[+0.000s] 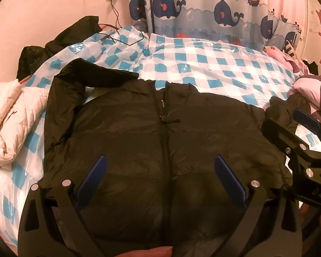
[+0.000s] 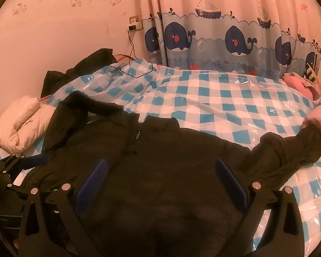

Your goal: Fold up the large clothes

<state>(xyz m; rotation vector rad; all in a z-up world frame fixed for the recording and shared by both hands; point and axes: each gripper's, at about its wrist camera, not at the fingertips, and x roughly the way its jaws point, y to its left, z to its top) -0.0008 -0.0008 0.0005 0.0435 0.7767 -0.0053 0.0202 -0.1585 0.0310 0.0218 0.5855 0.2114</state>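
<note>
Black quilted puffer jacket (image 1: pixel 160 141) lies front-up, zipped, on bed's blue-white checked plastic sheet (image 1: pixel 203 64). Left hand-held gripper (image 1: pixel 160 167) and right hand-held gripper (image 2: pixel 164 173) both spread wide, empty, over body. Likely light, puffy, slick shell — springs back; best pinch sleeve cuff or hem edge.

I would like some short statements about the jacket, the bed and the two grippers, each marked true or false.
1. The black jacket lies front up on the checked cover. True.
2. The jacket's zipper is fully open. False: it is closed up to near the collar.
3. The left gripper has its jaws shut on the jacket. False: the jaws stand wide open above it.
4. The right gripper has open jaws. True.
5. A white padded garment lies beside the jacket. True.
6. The curtain is printed with cats. False: it shows whales and boats.
</note>
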